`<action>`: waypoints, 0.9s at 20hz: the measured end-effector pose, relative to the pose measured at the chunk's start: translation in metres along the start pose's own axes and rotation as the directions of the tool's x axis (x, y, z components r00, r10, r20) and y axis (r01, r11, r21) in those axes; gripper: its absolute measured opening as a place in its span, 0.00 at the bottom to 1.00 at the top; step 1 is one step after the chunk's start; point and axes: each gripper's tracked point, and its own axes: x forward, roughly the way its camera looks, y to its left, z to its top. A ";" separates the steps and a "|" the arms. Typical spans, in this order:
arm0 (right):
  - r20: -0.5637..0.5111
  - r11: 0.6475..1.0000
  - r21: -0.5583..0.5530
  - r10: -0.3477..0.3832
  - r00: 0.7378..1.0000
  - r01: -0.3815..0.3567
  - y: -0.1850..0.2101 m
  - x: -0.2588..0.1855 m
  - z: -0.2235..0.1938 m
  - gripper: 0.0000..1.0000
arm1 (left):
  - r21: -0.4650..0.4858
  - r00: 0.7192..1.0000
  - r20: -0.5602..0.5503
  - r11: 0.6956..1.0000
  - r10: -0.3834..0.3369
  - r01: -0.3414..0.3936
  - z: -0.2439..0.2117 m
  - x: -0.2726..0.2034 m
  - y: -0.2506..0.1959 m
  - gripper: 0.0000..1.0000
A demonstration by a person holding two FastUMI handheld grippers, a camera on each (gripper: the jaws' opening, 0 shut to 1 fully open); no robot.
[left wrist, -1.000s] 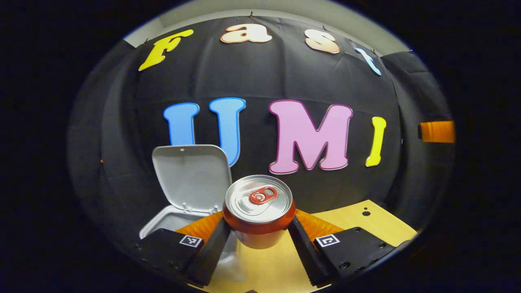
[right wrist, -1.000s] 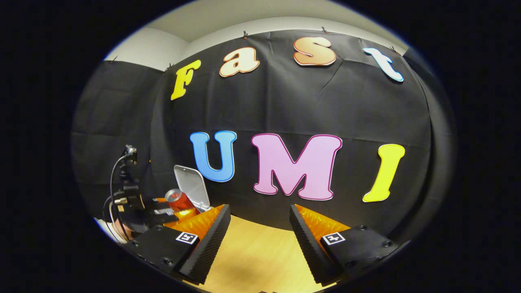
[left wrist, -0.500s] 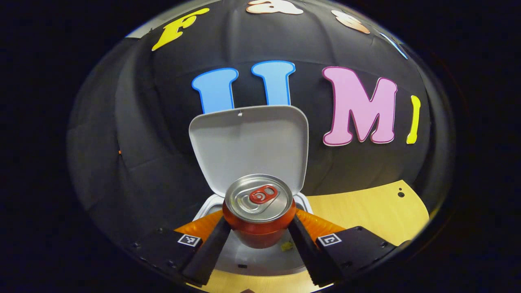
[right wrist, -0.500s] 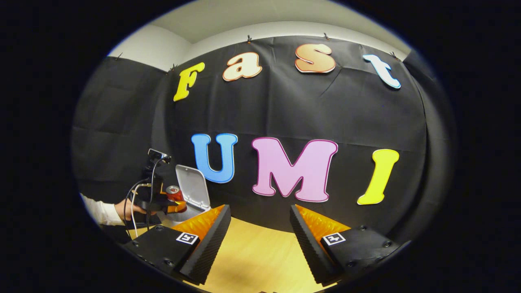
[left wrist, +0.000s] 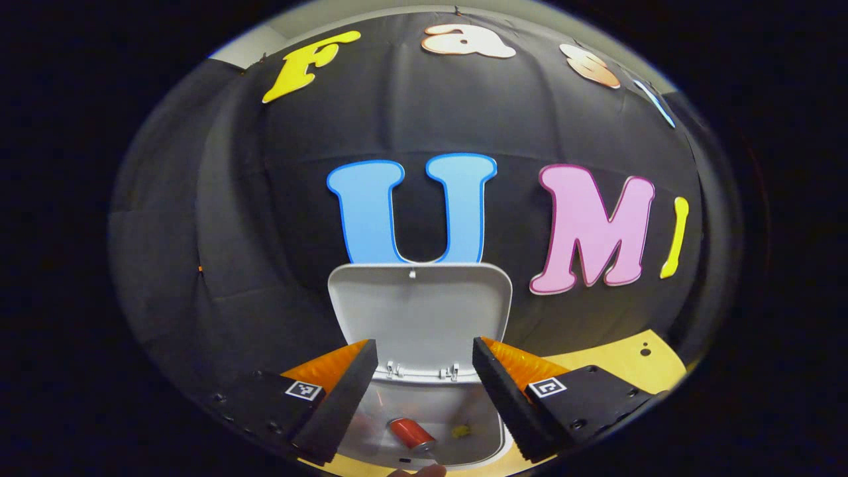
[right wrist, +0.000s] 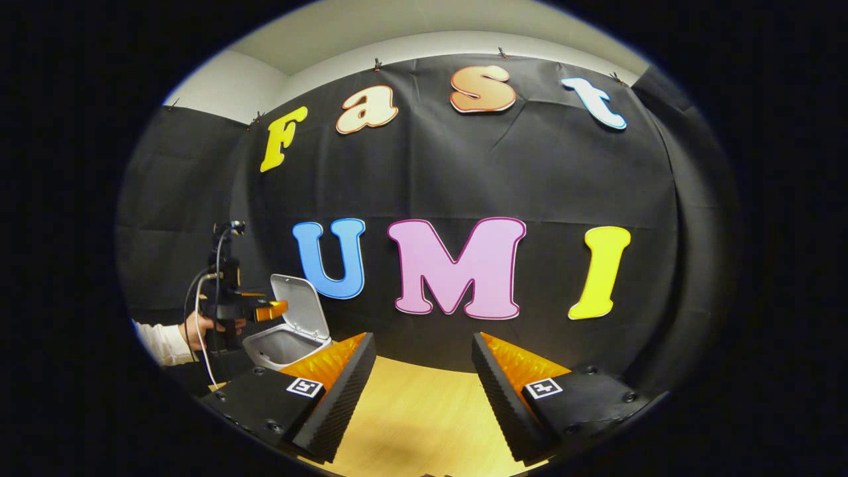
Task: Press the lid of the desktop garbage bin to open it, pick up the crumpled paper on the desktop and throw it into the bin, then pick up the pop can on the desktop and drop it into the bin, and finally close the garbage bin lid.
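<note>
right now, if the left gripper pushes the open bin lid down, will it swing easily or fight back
Probably swings easily: the lid looks like thin plastic on two small hinges. The bin looks light, so it may slide on the smooth table if pushed sideways.

I see a light wooden tabletop (right wrist: 411,417), its bare grain showing in the right gripper view. The white desktop garbage bin (right wrist: 278,350) stands directly on it near the left rear, close to the black cloth wall, with its lid (left wrist: 421,318) raised upright.
</note>
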 end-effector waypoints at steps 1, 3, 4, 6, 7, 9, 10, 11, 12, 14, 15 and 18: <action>-0.003 1.000 -0.001 -0.007 1.000 0.007 -0.003 -0.001 -0.002 0.94 | -0.001 1.000 0.021 1.000 0.000 0.000 0.014 0.003 0.003 0.97; -0.009 1.000 0.004 -0.021 1.000 0.022 -0.010 -0.002 -0.006 0.94 | -0.007 0.999 0.050 1.000 0.004 -0.004 0.044 0.011 0.010 0.97; -0.011 1.000 0.011 -0.024 1.000 0.025 -0.012 -0.002 -0.007 0.94 | -0.006 0.998 0.060 1.000 0.008 -0.007 0.057 0.015 0.014 0.96; -0.015 0.999 0.029 -0.029 0.999 0.029 -0.013 -0.002 -0.010 0.94 | 0.012 0.998 0.070 1.000 0.009 -0.010 0.075 0.029 0.020 0.96; -0.021 0.999 0.040 -0.025 0.999 0.026 -0.012 -0.001 -0.012 0.94 | 0.031 0.998 0.065 0.999 0.008 -0.010 0.081 0.037 0.021 0.96; -0.025 0.998 0.054 -0.012 1.000 0.014 -0.006 0.000 -0.013 0.94 | 0.081 0.998 0.050 0.996 0.033 -0.037 0.088 0.055 0.028 0.96; -0.018 0.999 0.047 -0.010 1.000 0.011 -0.005 0.002 -0.011 0.94 | 0.086 0.999 0.038 0.996 0.033 -0.036 0.089 0.062 0.026 0.96; -0.020 0.999 0.041 -0.010 1.000 0.011 -0.006 0.004 -0.012 0.93 | 0.078 1.000 0.024 0.997 0.019 -0.020 0.087 0.068 0.022 0.96; -0.025 0.999 0.040 -0.006 1.000 0.007 -0.005 0.006 -0.014 0.94 | 0.075 1.000 0.003 0.997 0.007 -0.007 0.082 0.073 0.017 0.96; -0.033 0.999 0.048 0.001 0.999 0.000 -0.004 0.006 -0.016 0.94 | 0.101 0.999 -0.054 0.995 0.008 -0.002 0.067 0.082 0.015 0.96; -0.034 0.999 0.048 0.003 0.999 -0.002 -0.003 0.006 -0.016 0.94 | 0.103 0.995 -0.100 0.995 -0.002 0.013 0.056 0.084 0.012 0.96; -0.034 0.999 0.035 0.012 0.999 -0.010 0.001 0.008 -0.019 0.94 | 0.065 0.980 -0.196 0.997 -0.020 0.034 0.034 0.078 0.012 0.98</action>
